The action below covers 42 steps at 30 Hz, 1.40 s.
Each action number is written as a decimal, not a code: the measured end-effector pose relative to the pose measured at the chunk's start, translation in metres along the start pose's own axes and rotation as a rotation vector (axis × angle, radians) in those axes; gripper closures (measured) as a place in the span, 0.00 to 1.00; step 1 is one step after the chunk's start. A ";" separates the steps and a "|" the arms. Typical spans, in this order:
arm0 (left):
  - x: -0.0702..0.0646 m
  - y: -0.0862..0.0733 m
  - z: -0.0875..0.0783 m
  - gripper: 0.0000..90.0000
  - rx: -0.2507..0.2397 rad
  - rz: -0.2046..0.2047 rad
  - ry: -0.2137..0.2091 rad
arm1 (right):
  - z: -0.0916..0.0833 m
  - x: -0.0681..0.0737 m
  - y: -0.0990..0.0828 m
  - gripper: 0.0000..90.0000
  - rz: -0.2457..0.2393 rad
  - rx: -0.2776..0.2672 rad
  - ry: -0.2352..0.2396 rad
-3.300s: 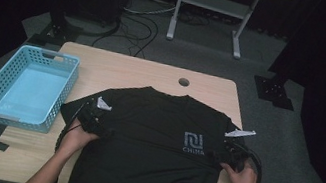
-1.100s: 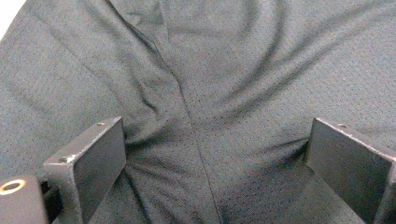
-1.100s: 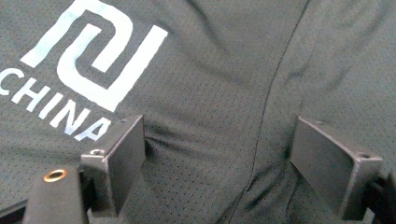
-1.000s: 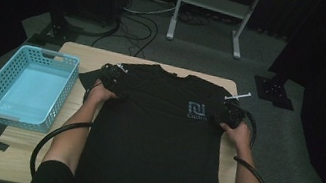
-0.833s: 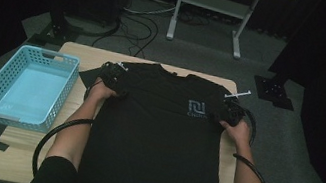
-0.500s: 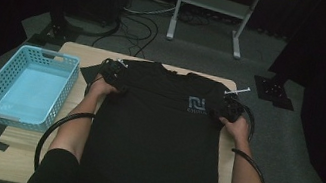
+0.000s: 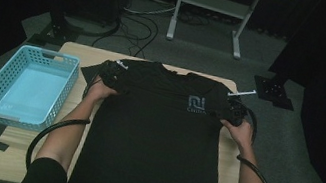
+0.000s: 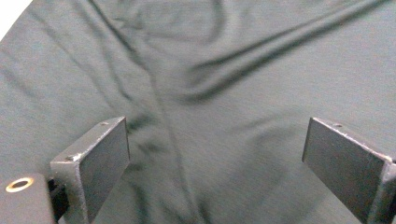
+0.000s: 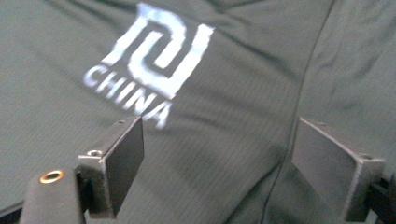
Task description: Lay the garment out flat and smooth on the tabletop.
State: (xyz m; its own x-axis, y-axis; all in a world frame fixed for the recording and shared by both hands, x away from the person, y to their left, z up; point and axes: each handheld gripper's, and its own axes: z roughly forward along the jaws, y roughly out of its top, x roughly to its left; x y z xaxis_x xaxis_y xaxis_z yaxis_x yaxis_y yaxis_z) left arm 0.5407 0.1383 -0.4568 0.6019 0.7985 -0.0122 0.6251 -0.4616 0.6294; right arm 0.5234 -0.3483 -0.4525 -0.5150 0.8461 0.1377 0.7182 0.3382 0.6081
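The black cotton T-shirt (image 7: 155, 136) is soft and light, best pinched at the shoulder seams, where the left gripper (image 8: 210, 163) and right gripper (image 9: 217, 163) stand wide open, holding nothing.

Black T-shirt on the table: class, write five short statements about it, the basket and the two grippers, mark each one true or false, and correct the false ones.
1. The black T-shirt lies on the wooden table. True.
2. The blue basket holds a folded towel. False: nothing can be seen inside it.
3. The left gripper has its jaws apart over the cloth. True.
4. The right gripper is shut on the shirt's collar. False: its jaws stand apart, with cloth lying between them.
5. The white logo on the shirt includes the word JAPAN. False: it reads CHINA.
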 end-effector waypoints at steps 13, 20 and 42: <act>-0.031 -0.020 -0.035 0.07 -0.048 0.029 -0.032 | -0.029 0.024 -0.032 0.18 -0.027 -0.032 0.036; -0.042 -0.037 -0.049 0.07 -0.060 0.041 -0.042 | -0.032 0.038 -0.048 0.18 -0.049 -0.029 0.055; -0.071 -0.073 -0.077 0.07 -0.100 0.085 -0.082 | -0.057 0.060 -0.094 0.18 -0.077 -0.088 0.094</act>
State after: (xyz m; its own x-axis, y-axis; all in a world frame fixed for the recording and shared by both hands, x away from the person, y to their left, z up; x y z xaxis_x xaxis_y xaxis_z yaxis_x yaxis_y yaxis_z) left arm 0.4140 0.1451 -0.4426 0.6921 0.7216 -0.0165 0.5200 -0.4826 0.7047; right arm 0.3987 -0.3529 -0.4571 -0.6114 0.7755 0.1576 0.6331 0.3599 0.6853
